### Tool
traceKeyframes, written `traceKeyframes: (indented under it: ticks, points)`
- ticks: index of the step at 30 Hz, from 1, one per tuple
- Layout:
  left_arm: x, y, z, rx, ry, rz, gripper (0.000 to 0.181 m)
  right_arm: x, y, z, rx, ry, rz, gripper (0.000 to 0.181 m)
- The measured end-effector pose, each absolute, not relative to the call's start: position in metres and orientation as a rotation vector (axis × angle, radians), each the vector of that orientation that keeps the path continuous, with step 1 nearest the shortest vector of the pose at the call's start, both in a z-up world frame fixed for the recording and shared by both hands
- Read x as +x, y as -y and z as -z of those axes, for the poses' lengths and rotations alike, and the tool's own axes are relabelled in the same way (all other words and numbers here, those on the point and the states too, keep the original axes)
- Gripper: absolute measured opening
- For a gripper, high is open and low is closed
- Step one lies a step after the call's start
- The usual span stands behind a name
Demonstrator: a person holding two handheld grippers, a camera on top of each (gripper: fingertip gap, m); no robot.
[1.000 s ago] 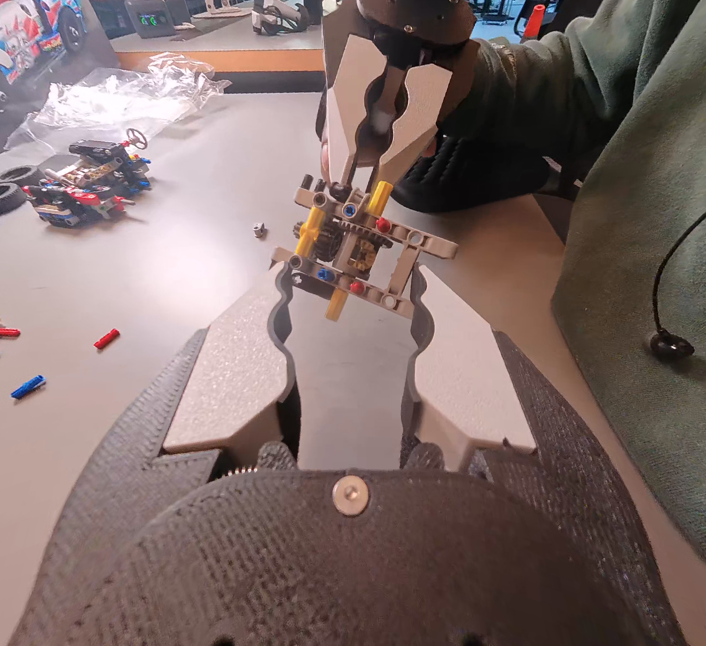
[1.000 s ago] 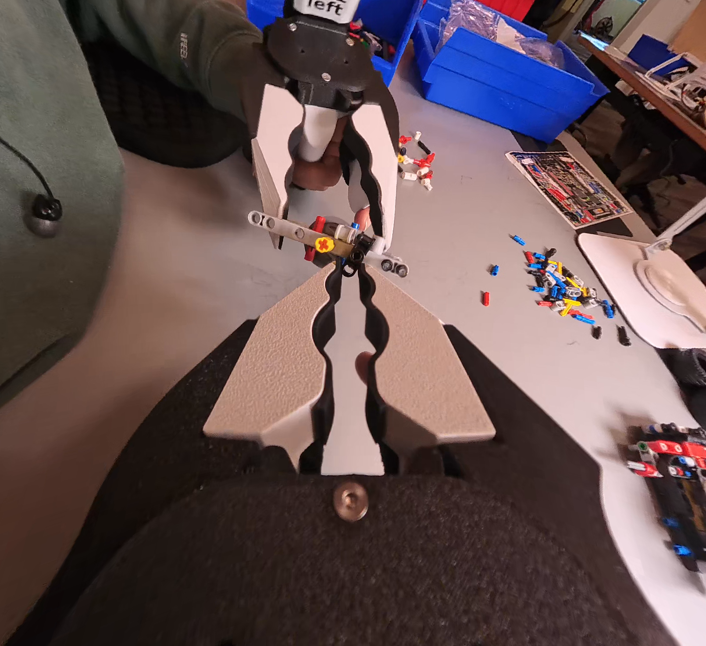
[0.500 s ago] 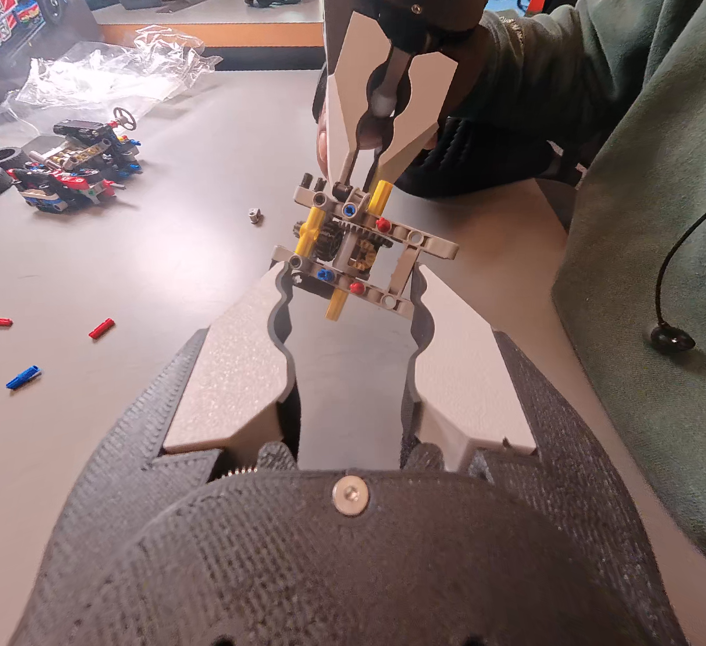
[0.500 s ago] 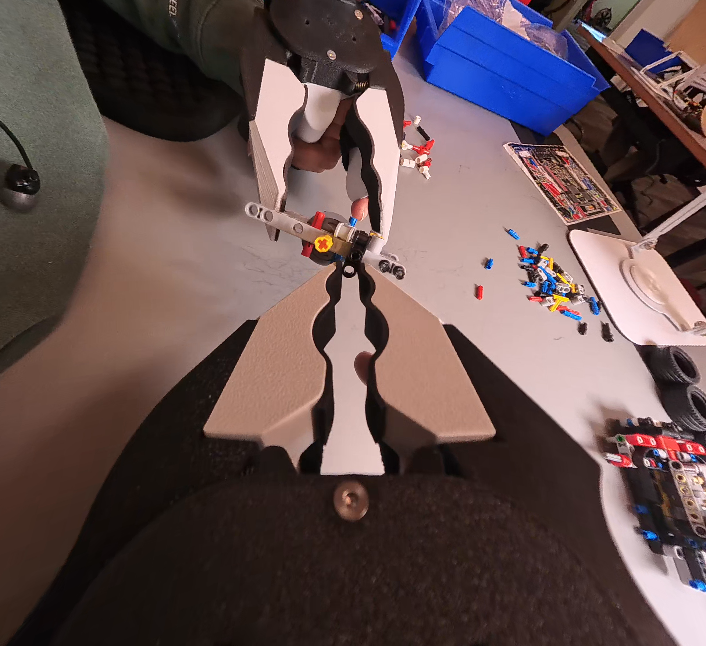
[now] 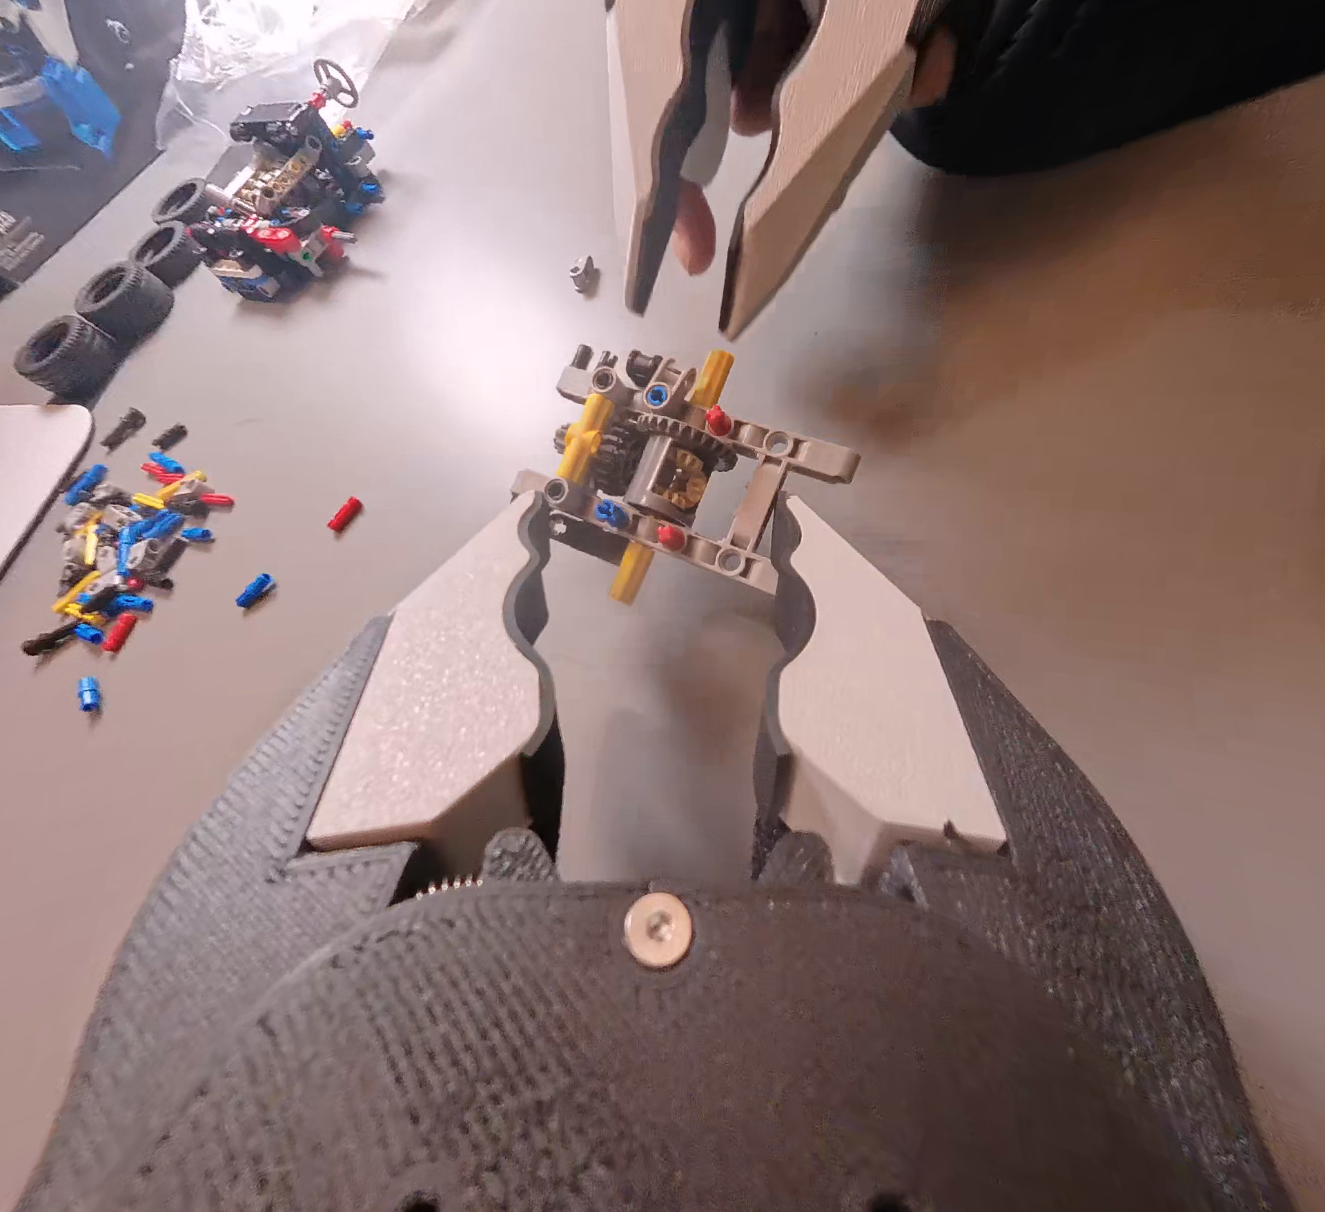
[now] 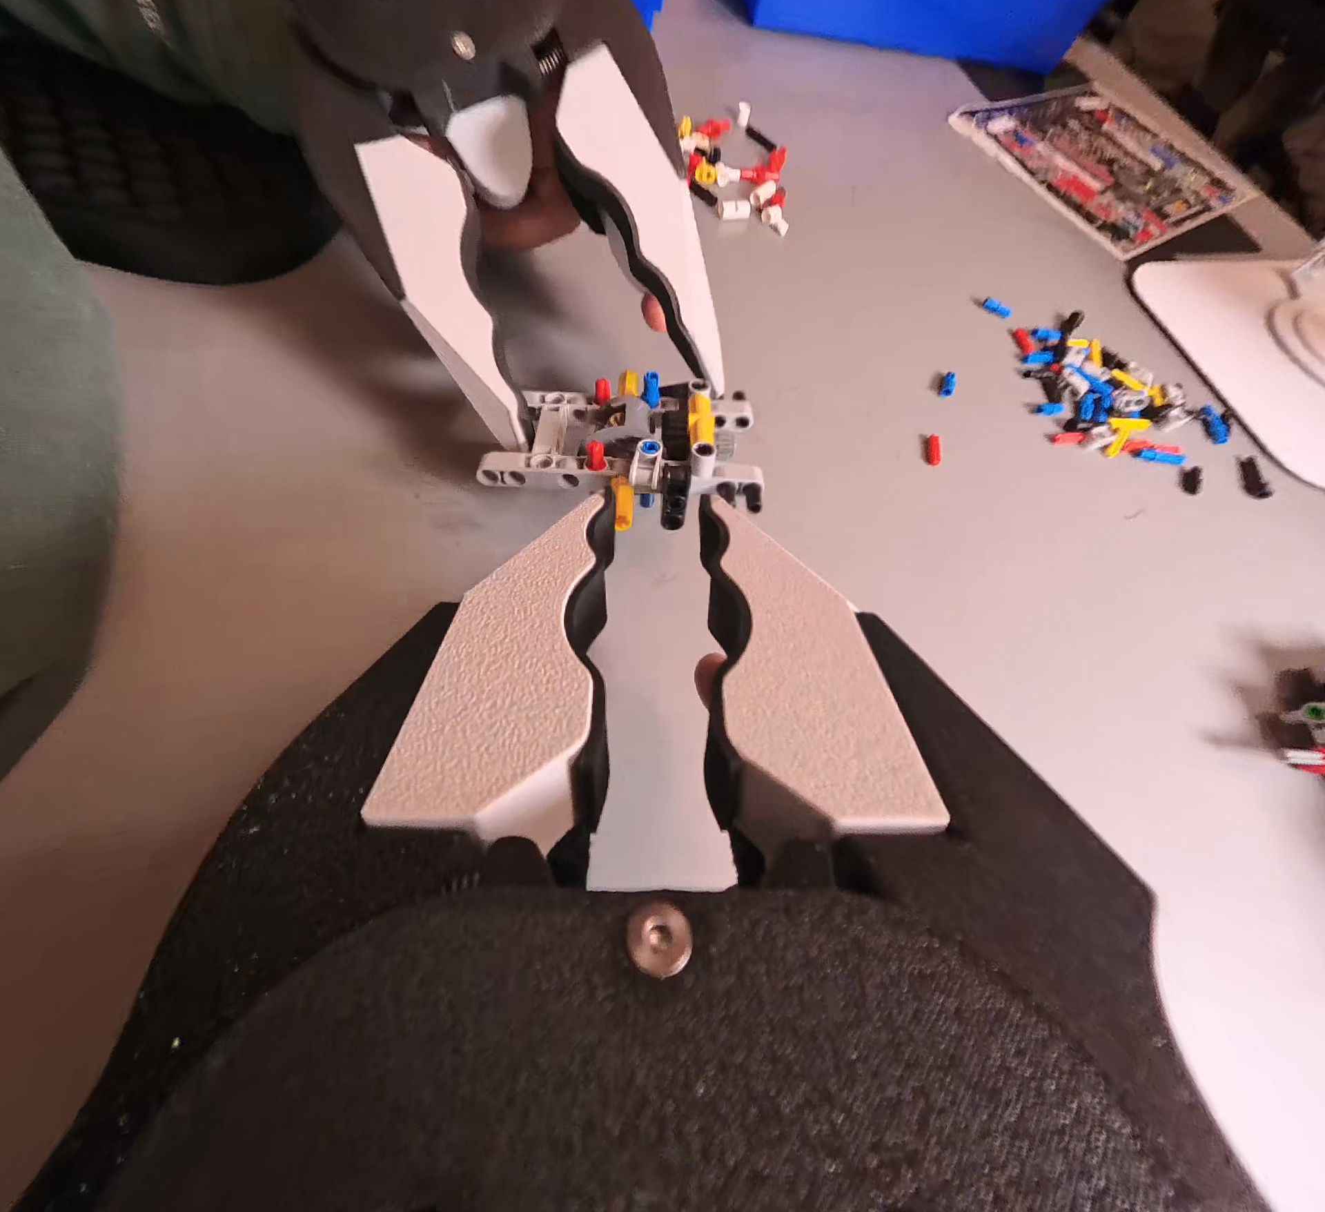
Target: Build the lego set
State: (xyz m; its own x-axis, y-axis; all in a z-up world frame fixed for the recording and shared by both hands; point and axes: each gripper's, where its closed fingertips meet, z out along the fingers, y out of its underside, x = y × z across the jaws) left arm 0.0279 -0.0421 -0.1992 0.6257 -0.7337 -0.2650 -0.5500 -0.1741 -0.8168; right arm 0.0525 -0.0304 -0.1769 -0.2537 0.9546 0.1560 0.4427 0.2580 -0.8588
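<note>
On the grey table (image 5: 444, 346), our left gripper (image 5: 656, 514) pinches the gear frame (image 5: 681, 468) by its grey beams. Our right gripper (image 6: 656, 511) hovers beside it, fingers parted, holding nothing. Light but pop-apart, we judge: grip stiff beams, not yellow axles (image 5: 631, 568).

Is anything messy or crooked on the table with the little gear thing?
Nothing looks broken. The gear frame sits tilted between the left gripper fingers. Loose pins lie scattered in a heap, with a red pin and a grey bush lying alone.
</note>
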Motion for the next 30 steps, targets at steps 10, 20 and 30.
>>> traceKeyframes:
  ticks: [10, 20, 30]
  points:
    - [0.019, 0.041, 0.197, -1.84, -1.036, 0.108, 0.061, 0.04, 0.031, 0.177, -1.329, 1.774, -0.964, 0.023]
    - [0.022, 0.045, 0.199, -1.804, -1.083, 0.084, 0.061, 0.036, 0.035, 0.185, -1.295, 1.809, -0.941, 0.015]
    - [0.022, 0.047, 0.204, -1.8, -1.12, 0.097, 0.06, 0.036, 0.037, 0.192, -1.305, 1.823, -1.004, 0.015]
